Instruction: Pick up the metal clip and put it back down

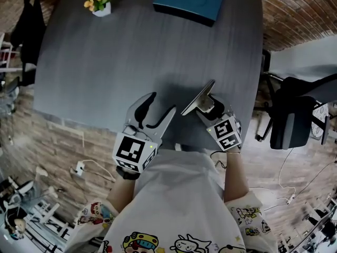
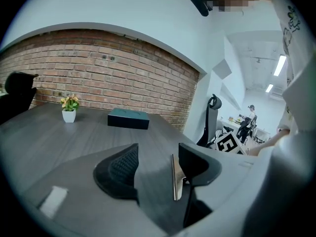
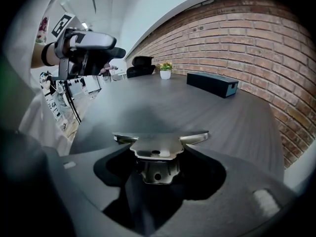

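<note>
The metal clip (image 1: 198,99) is a flat silver plate with a sprung handle, and it stands tilted over the near edge of the grey table (image 1: 105,62). My right gripper (image 1: 208,106) is shut on it. In the right gripper view the clip (image 3: 158,149) fills the gap between the dark jaws, with its wide plate lying across their tips. My left gripper (image 1: 159,105) hangs open and empty just left of the clip. In the left gripper view, the clip (image 2: 175,177) shows edge-on beyond the inner side of the right jaw.
A teal box (image 1: 188,3) lies at the table's far edge, and a small potted plant (image 1: 99,3) stands at the far left corner. A black office chair (image 1: 295,115) stands to the right of the table. The person's torso is close against the near edge.
</note>
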Demonstrator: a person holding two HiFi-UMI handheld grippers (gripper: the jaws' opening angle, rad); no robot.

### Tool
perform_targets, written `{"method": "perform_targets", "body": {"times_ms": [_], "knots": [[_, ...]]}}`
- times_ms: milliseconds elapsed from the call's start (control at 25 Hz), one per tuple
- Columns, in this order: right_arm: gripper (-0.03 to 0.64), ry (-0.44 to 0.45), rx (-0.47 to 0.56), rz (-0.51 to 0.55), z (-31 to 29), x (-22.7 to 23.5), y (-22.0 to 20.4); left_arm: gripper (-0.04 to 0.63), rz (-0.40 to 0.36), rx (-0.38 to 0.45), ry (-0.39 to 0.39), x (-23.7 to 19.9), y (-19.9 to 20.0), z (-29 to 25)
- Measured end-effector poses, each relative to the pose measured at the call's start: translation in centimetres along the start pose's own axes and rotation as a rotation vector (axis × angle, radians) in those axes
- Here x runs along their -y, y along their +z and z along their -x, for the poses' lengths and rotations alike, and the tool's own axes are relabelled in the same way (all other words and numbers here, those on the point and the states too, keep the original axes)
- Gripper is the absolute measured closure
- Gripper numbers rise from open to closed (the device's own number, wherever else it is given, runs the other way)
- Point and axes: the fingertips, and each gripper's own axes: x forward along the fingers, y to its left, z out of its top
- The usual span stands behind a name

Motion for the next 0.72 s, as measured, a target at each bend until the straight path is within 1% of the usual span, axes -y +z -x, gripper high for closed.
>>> {"method": "perform_targets", "body": {"times_ms": [360, 720], "knots": [[0.330, 0.004, 0.010, 0.006, 1.1, -0.1, 0.3, 0.339, -0.006, 0.032, 0.013, -0.1, 0.9, 0.4], [0.330, -0.062, 0.105, -0.001, 4.0, 1.8, 3.6, 0.341, -0.031, 0.089, 0.006, 0.1, 3.0, 0.0]]}}
